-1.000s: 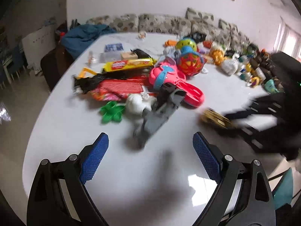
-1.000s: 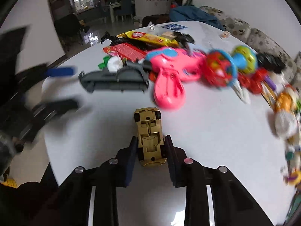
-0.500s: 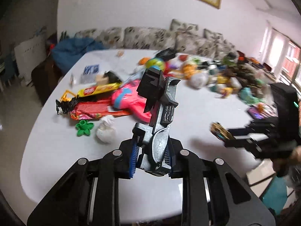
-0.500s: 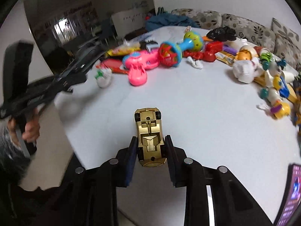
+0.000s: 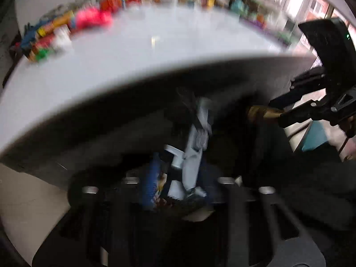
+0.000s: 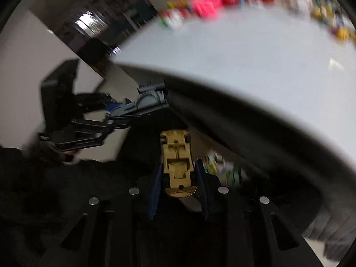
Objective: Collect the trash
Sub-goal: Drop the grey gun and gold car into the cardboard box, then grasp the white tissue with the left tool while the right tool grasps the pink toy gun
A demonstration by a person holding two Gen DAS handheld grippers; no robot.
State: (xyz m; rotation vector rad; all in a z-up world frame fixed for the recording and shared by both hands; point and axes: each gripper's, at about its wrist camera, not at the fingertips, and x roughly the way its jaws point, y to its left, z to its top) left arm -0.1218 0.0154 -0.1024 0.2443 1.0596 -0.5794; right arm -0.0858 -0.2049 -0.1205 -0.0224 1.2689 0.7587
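My left gripper is shut on a grey toy gun and holds it below the white table's front edge, over a dark space. The gun also shows in the right wrist view, held by the left gripper. My right gripper is shut on a gold toy car, also below the table edge. The car shows in the left wrist view, held by the right gripper. Both views are blurred.
A row of colourful toys and wrappers lies along the far side of the table, also in the right wrist view. Some small colourful items lie in the dark space under the right gripper. Pale floor is at the lower left.
Both grippers have dropped from above the table to below its front edge, still holding the toy gun and the gold car. One second ago the left gripper was open and empty.
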